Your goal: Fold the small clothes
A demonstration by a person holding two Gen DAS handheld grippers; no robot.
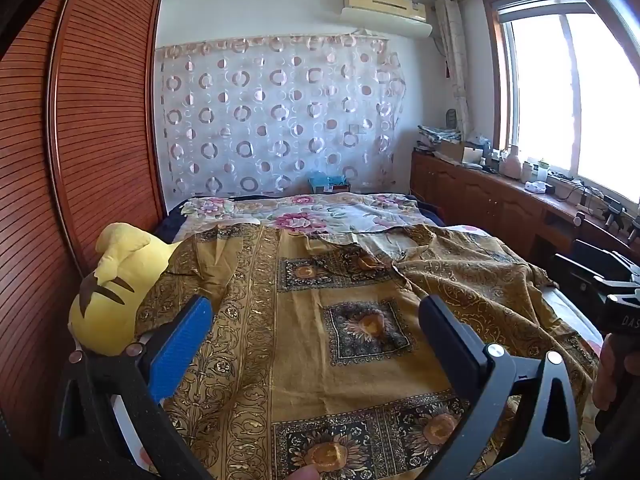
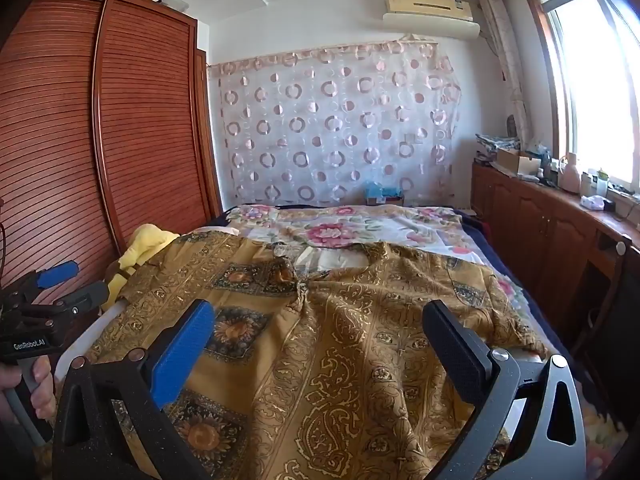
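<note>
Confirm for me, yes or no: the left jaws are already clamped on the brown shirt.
No: the left gripper hangs above the shirt, jaws wide apart with nothing between them.

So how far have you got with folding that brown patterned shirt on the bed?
Barely begun. Done: the brown patterned shirt lies spread open on the bed, collar away from the cameras, one side rumpled. In hand: nothing; the left gripper and right gripper hover above it, jaws wide and empty. Left: every fold, sleeves and body.
</note>
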